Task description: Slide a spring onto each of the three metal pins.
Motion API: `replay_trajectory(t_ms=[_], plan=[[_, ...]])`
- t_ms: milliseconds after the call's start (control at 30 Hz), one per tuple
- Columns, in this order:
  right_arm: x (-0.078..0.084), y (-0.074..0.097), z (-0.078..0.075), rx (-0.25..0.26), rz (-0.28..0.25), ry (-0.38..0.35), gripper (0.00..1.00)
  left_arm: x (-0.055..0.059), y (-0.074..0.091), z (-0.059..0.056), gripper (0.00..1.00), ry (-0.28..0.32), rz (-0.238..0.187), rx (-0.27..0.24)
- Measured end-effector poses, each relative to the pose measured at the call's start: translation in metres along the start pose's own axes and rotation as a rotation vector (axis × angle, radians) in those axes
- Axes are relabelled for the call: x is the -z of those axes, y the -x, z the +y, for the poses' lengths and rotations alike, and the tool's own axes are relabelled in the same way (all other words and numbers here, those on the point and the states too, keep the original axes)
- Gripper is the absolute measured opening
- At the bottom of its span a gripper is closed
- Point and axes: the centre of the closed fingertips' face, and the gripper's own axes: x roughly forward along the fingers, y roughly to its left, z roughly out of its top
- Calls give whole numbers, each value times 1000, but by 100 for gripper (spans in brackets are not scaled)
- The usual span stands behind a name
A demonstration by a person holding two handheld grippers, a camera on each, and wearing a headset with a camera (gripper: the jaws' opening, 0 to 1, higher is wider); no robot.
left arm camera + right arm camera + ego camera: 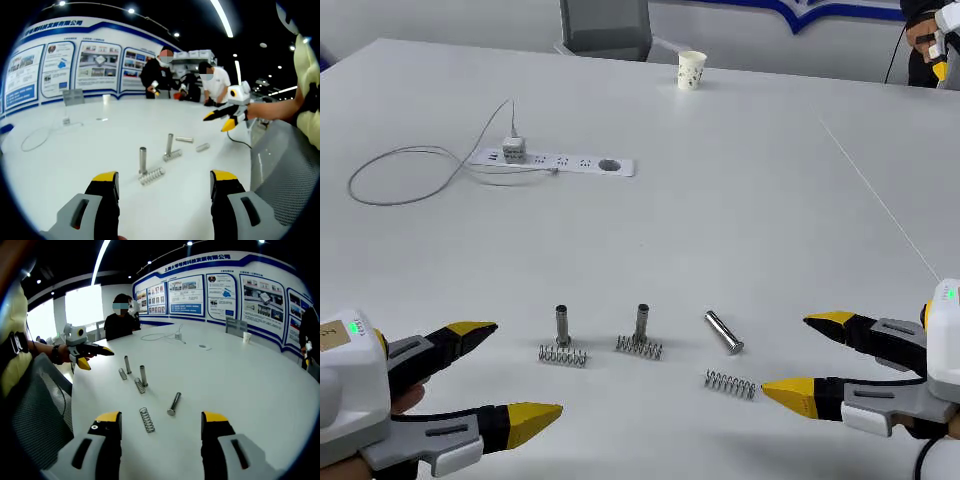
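White table (740, 200). Left gripper (523, 367) and right gripper (786, 354) both spread wide, holding nothing, flanking parts near front edge. Head view adds power strip (555, 160) and paper cup (691, 70) farther back; gripper views add wall posters (220, 290). Left pin (562, 325) and middle pin (641, 322) upright, right pin (724, 332) lying flat. Left spring (563, 354) and middle spring (639, 347) lie at pin bases, right spring (731, 384) near flat pin.

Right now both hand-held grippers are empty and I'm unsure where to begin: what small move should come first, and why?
Probably lower the open right hand-held gripper onto the small coiled metal spring just ahead of its jaws and close. That spring lies loose on the white table, near the silver metal pin lying on its side, and is closest to this gripper.
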Motion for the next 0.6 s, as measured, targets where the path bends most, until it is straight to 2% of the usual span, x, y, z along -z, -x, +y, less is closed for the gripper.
replay_trajectory(t_ms=[300,467,600], plan=[[-13,-3,-5,19,11,16,64,0,-1,-1,76,-3,3,5],[-23,-11,-14,28,14,32,62,0,-1,0,76,-2,1,3],[-25,-22,-18,26,46,47,59,0,-2,-1,76,-4,0,5]])
